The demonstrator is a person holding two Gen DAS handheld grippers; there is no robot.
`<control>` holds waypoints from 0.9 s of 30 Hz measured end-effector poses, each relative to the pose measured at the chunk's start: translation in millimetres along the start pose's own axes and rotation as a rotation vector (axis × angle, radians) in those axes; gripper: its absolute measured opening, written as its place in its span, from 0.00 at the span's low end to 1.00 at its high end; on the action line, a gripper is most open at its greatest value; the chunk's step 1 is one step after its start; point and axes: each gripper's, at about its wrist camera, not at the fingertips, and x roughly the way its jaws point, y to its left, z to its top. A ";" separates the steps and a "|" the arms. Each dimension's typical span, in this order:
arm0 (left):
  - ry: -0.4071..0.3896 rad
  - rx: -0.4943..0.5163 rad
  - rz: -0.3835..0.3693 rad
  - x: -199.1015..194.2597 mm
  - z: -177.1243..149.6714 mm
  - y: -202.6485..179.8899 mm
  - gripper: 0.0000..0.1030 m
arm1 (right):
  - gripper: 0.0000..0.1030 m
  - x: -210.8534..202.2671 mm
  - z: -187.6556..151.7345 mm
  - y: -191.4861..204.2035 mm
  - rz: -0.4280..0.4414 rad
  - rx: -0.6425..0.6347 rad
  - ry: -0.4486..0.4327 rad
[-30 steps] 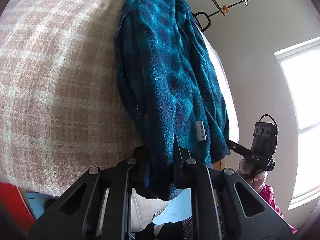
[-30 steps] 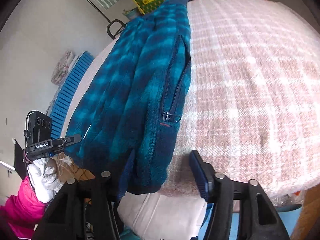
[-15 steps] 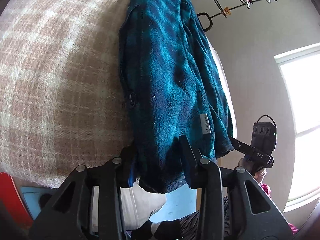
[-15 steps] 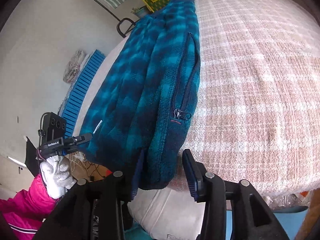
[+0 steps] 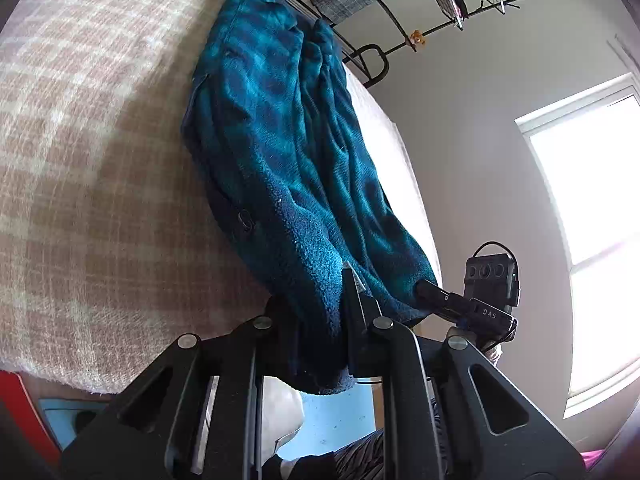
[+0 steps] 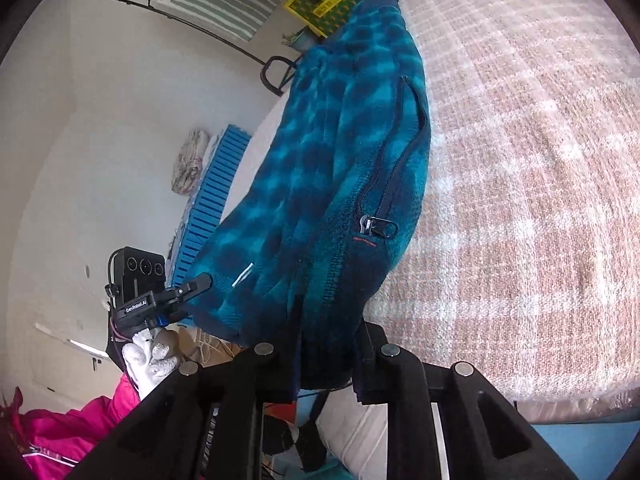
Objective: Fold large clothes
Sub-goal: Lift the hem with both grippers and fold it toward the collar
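A teal and navy plaid fleece jacket [image 5: 288, 152] lies lengthwise on a bed with a pink and white checked blanket [image 5: 88, 168]. Its near hem is lifted off the bed. My left gripper [image 5: 320, 320] is shut on one corner of the hem. My right gripper [image 6: 326, 356] is shut on the other corner, near the pocket zipper pull [image 6: 378, 226]. Each gripper shows in the other's view: the right one [image 5: 444, 300] at the jacket's far hem corner, the left one [image 6: 192, 286] likewise, held by a white-gloved hand [image 6: 148, 360].
The blanket [image 6: 520, 200] spreads wide beside the jacket. A black metal bed frame [image 5: 372, 64] and hanging clothes are at the far end. A blue slatted panel [image 6: 212, 196] leans on the wall. A bright window [image 5: 592, 220] is to the side.
Both grippers have closed on the jacket's near hem and raised it; the fabric now bunches and lifts off the blanket edge.
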 end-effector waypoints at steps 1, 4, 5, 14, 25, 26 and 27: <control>-0.009 0.000 -0.002 -1.1 5.0 -3.7 0.14 | 0.17 -2.1 4.2 3.6 0.010 0.004 -0.016; -0.031 0.019 0.006 -5.2 18.9 -11.0 0.14 | 0.17 -9.0 12.8 15.0 0.011 -0.001 -0.062; -0.040 0.031 0.016 -5.0 26.0 -14.2 0.14 | 0.17 -10.4 17.6 19.6 0.011 -0.005 -0.080; -0.114 0.041 0.053 1.7 81.7 -15.9 0.14 | 0.16 -8.2 76.4 40.5 -0.068 -0.026 -0.217; -0.140 0.002 0.124 41.7 136.6 9.4 0.14 | 0.16 24.9 134.1 29.1 -0.200 -0.016 -0.230; -0.140 -0.010 0.126 45.2 140.2 13.4 0.14 | 0.16 28.7 138.1 26.4 -0.207 -0.009 -0.228; -0.136 -0.017 0.128 48.9 143.2 16.8 0.14 | 0.16 32.2 141.8 24.2 -0.217 -0.007 -0.224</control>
